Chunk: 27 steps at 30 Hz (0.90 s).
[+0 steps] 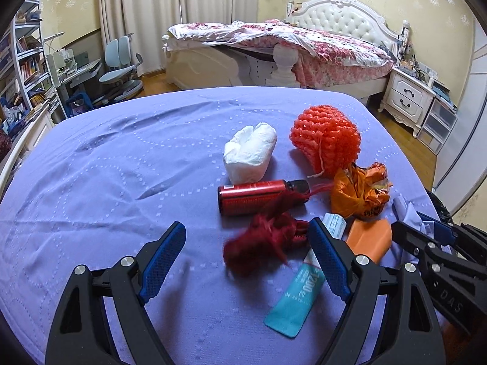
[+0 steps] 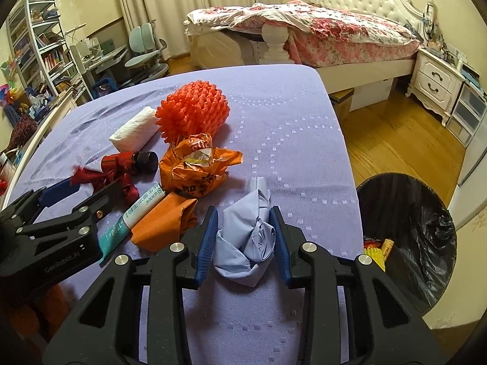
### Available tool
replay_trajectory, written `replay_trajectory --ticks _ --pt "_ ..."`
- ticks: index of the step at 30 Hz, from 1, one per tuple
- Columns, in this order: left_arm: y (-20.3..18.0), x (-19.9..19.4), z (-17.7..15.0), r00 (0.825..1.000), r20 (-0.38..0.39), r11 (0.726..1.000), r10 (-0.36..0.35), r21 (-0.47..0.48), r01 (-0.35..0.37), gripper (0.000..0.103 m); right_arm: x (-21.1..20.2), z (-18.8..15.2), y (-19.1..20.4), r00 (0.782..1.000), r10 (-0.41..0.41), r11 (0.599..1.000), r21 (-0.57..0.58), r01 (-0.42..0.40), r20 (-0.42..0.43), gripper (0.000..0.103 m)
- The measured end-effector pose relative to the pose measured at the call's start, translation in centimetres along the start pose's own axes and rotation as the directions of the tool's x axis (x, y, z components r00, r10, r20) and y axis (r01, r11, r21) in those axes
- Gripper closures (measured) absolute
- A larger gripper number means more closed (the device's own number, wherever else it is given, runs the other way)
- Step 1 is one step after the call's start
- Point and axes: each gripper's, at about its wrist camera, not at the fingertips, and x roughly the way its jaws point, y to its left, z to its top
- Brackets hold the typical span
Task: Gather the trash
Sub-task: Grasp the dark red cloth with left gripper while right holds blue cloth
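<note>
Two risks show: from the left wrist, the left gripper [image 1: 246,261] gapes wide over a dark red tassel [image 1: 258,249] whose loose threads could snag, while from the right wrist the right gripper [image 2: 243,243] pinches a crumpled blue cloth [image 2: 249,243] on the table [image 2: 289,127], which might slip before reaching the black-lined bin [image 2: 411,228].

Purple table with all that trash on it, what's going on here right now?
A person is clearing trash with two handheld grippers. The right gripper has its fingers closed on a crumpled light blue wad near the table's edge, beside the black-lined bin. The left gripper is open, with the dark red tassel between its fingers but not gripped. The red bottle, white tissue roll, orange foam net, orange wrapper and teal tube lie on the purple cloth.
</note>
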Motion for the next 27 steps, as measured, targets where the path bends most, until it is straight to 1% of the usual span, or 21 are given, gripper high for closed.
replay_trajectory --ticks 2,4,6,10,11,13,14,16,17,18,19,22,27 --pt "0.0 0.3 0.1 1.000 -0.013 1.000 -0.001 -0.004 0.001 0.021 -0.1 0.1 0.1 1.000 0.003 1.000 -0.006 -0.003 0.000 0.062" --pt "0.2 0.5 0.1 1.000 -0.025 1.000 -0.006 -0.014 0.006 0.021 -0.1 0.0 0.1 1.000 0.002 1.000 -0.006 -0.002 0.003 0.053" --pt "0.5 0.4 0.0 0.999 -0.029 0.999 -0.018 -0.028 0.017 0.022 -0.2 -0.2 0.0 1.000 0.001 1.000 0.000 -0.001 0.004 0.049" --pt "0.8 0.2 -0.4 0.998 -0.038 0.998 -0.046 -0.033 0.045 0.041 -0.5 -0.3 -0.3 1.000 0.007 1.000 0.024 -0.007 0.003 0.049" --pt "0.7 0.1 -0.5 0.998 -0.038 0.998 -0.056 -0.028 0.055 0.043 -0.5 -0.3 -0.4 1.000 0.007 1.000 0.024 -0.007 0.003 0.049" --pt "0.5 -0.1 -0.7 0.997 -0.035 0.997 -0.072 -0.015 0.071 0.052 -0.7 -0.5 -0.4 1.000 0.004 1.000 0.027 -0.004 0.003 0.049" --pt "0.4 -0.1 -0.9 0.996 -0.035 0.997 -0.082 -0.010 0.081 0.055 -0.7 -0.5 -0.5 1.000 0.003 1.000 0.027 -0.004 0.003 0.049" --pt "0.4 -0.3 -1.1 0.994 -0.033 0.994 -0.106 -0.005 0.106 0.065 -0.8 -0.7 -0.4 1.000 -0.005 1.000 0.025 0.005 0.005 0.053" --pt "0.4 -0.3 -1.1 0.993 -0.032 0.994 -0.113 -0.005 0.113 0.067 -0.8 -0.8 -0.4 1.000 -0.007 1.000 0.023 0.007 0.004 0.056" --pt "0.4 -0.4 -1.2 0.992 -0.032 0.993 -0.120 -0.004 0.120 0.071 -0.8 -0.8 -0.4 1.000 -0.006 1.000 0.023 0.006 0.004 0.065" --pt "0.4 -0.5 -1.3 0.992 -0.030 0.992 -0.124 -0.004 0.124 0.072 -0.8 -0.9 -0.5 1.000 -0.005 1.000 0.023 0.005 0.005 0.069" --pt "0.7 -0.9 -1.6 0.992 -0.020 0.992 -0.124 -0.013 0.124 0.075 -0.9 -1.0 -0.6 1.000 -0.002 1.000 0.029 0.001 0.012 0.069" --pt "1.3 -1.5 -1.7 0.993 -0.009 0.993 -0.118 -0.028 0.118 0.076 -1.5 -1.1 -0.7 1.000 -0.003 0.999 0.043 0.002 0.027 0.069"
